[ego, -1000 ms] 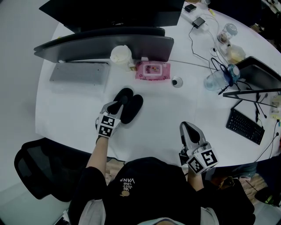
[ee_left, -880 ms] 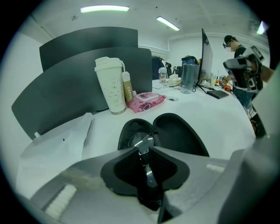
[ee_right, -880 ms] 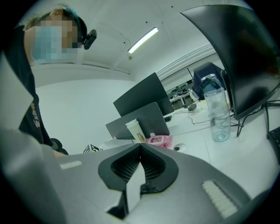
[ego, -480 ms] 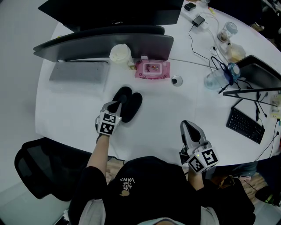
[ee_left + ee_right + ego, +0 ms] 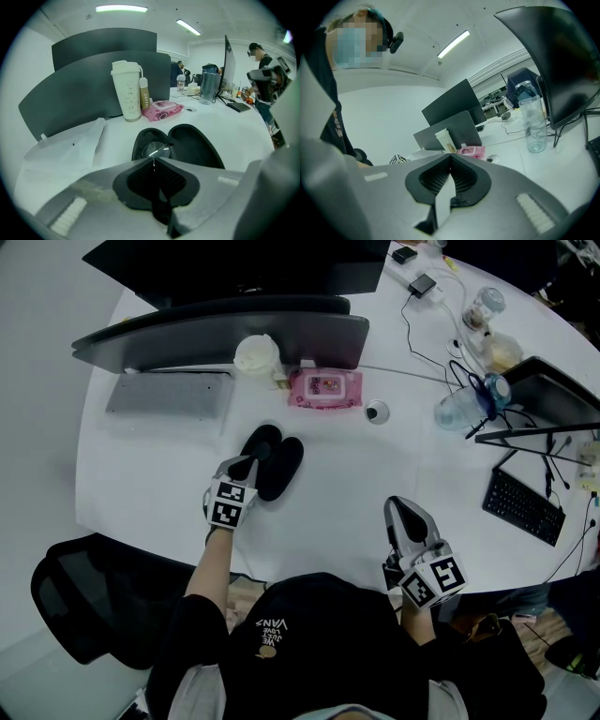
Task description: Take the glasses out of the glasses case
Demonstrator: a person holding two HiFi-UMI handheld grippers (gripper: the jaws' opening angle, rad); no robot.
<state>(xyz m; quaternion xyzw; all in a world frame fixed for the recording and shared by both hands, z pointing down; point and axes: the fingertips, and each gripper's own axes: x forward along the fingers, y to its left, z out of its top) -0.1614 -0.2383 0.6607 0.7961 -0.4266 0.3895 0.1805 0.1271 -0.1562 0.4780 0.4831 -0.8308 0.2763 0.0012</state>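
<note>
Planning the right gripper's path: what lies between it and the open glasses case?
Nothing: head view shows bare white table between the right gripper and the glasses case.

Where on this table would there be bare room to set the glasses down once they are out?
The widest bare patch lies between the glasses case, the pink wipes pack and the right gripper. A narrower one is left of the case, below the pale sheet. The right side is crowded with a bottle and keyboard.
</note>
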